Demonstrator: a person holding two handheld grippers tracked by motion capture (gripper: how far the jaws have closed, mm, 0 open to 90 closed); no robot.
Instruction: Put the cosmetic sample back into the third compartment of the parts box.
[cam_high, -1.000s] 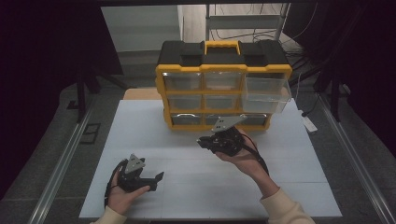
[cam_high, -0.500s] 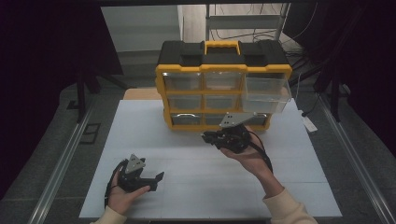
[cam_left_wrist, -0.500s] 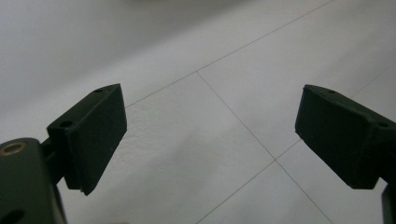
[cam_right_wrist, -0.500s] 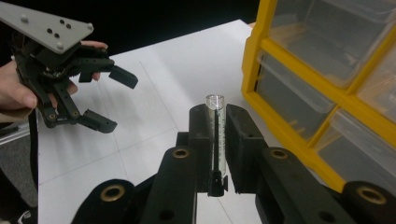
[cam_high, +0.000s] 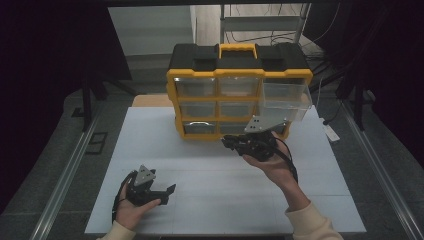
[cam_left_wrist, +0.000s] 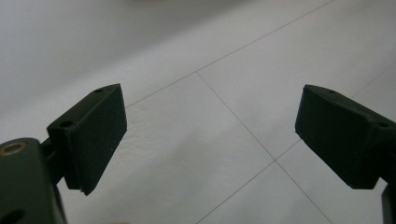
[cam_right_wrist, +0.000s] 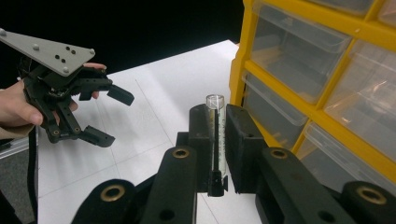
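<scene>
Two tongs at work: the right tongs are clamped on one clear tube, held above the table near its far edge, just before the yellow nine-drawer cabinet. Left tongs rest apart by the near-left corner.

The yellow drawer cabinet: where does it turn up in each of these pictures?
High view: the cabinet stands upright at the far middle of the white table, one upper right drawer pulled out.
Left gripper view: not in it; bare table between open jaws.
Right gripper view: the cabinet runs along the right edge, beside the clear tube clamped in the right gripper.
Shared landmark: the table's thin seam lines.
</scene>
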